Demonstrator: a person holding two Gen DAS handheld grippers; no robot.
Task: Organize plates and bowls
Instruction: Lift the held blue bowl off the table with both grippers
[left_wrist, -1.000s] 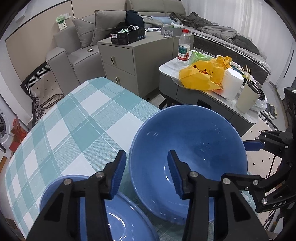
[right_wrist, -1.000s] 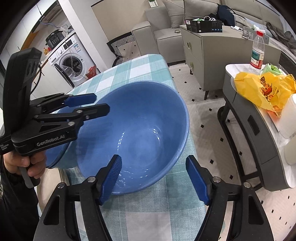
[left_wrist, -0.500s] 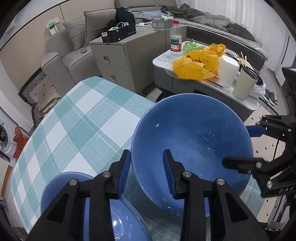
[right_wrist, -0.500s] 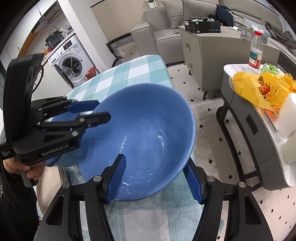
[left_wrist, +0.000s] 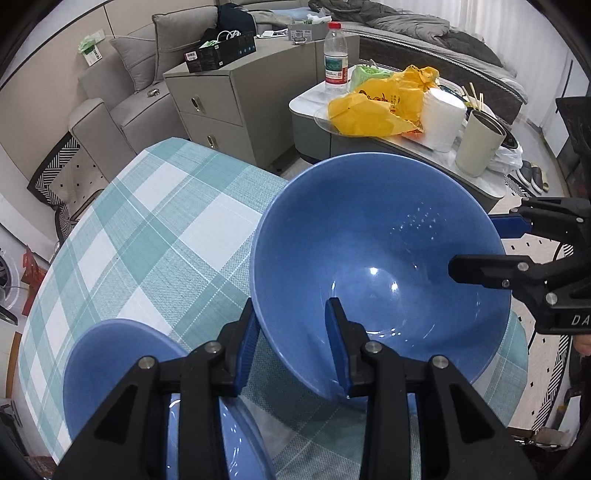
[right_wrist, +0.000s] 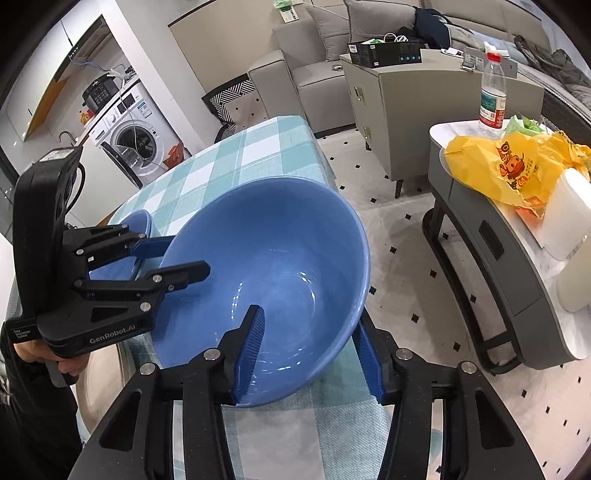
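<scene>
We see a large blue bowl (left_wrist: 380, 266), glossy, plain, deep, with a thin rim and light glints low in its well; it sits at the near corner of a table (left_wrist: 155, 229) covered in a teal and white checked cloth, close to the edge by the floor. The bowl is round, so it has no long axis; its mouth faces up and looks tipped, the rim higher on one side than the other, though the fisheye lens may add to that.

Our left gripper (left_wrist: 291, 343) straddles the near rim, one blue pad outside the wall and one inside, and the pads look pressed on the wall. Our right gripper (right_wrist: 308, 350) straddles the opposite rim the same way; its jaws have just been closing with the bowl's wall between them, and we cannot tell whether the pads press on it.

The left wrist view shows a second, smaller blue bowl (left_wrist: 110, 362) just beside the big one, partly under the gripper; the right wrist view gives only a slice of it (right_wrist: 129, 229) behind the other gripper. Only the right wrist view shows the hand (right_wrist: 55, 360) on the left gripper's handle and a washing machine (right_wrist: 133, 144) beyond the table. Both views show a low side table with a yellow bag (left_wrist: 384, 107) and a water bottle (right_wrist: 493, 96)
</scene>
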